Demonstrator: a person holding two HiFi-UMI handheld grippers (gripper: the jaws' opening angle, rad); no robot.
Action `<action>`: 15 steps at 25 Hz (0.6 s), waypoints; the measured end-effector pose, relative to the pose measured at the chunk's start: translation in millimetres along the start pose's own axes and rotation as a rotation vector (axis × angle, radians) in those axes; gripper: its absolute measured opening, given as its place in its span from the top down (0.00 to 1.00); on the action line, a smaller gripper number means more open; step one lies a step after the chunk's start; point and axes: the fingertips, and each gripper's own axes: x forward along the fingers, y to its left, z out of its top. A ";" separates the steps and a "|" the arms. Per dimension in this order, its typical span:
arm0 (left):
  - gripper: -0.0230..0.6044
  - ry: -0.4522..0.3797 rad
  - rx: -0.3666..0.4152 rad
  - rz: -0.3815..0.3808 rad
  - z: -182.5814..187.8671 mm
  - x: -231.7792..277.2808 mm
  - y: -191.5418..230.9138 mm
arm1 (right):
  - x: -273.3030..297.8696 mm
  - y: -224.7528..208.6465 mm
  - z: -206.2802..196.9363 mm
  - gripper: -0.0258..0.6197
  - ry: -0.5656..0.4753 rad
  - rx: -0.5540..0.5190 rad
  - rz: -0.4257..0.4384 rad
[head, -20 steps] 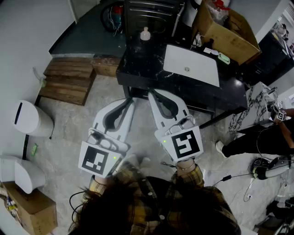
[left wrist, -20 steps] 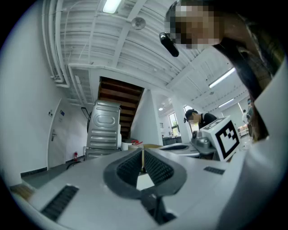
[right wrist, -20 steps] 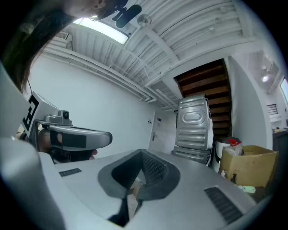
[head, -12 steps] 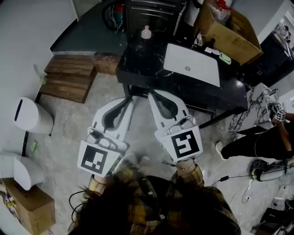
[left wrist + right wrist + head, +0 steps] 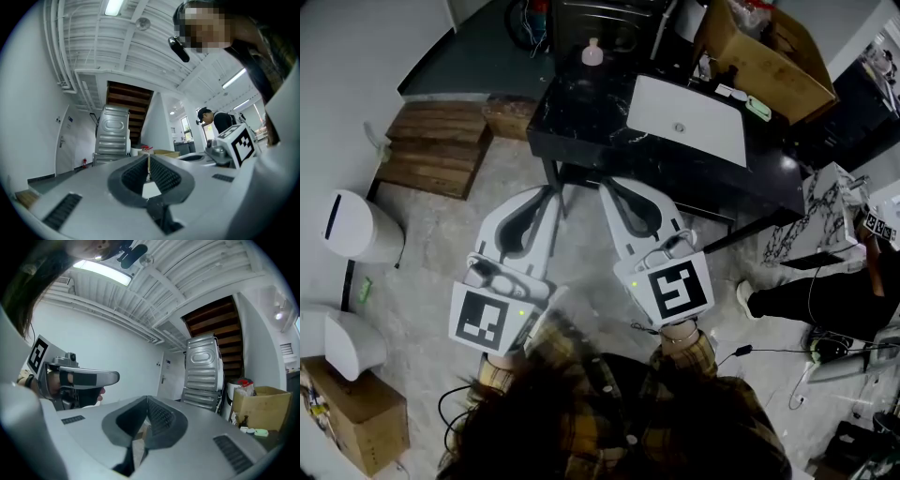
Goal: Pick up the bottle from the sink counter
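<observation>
The black counter is standing at 12 o'clock. The left gripper and right gripper are hovering just short of it, jaws closed and empty. The bottle is sitting on the counter's far edge at 12 o'clock.

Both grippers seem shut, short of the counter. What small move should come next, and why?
Probably carry the right gripper forward over the counter toward the bottle, opening it on the way. Both it and the left gripper are shut on nothing, short of the counter, while the bottle stands untouched at its far edge.
</observation>
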 end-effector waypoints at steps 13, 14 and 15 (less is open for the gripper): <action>0.92 0.016 0.004 0.009 -13.2 54.3 41.6 | 53.7 -36.0 -17.6 0.93 0.023 0.022 0.035; 0.92 0.017 0.003 0.007 -14.4 61.0 48.0 | 62.4 -40.1 -18.7 0.93 0.024 0.024 0.036; 0.92 0.019 0.002 0.005 -15.9 68.0 54.6 | 71.2 -44.2 -19.9 0.93 0.026 0.026 0.036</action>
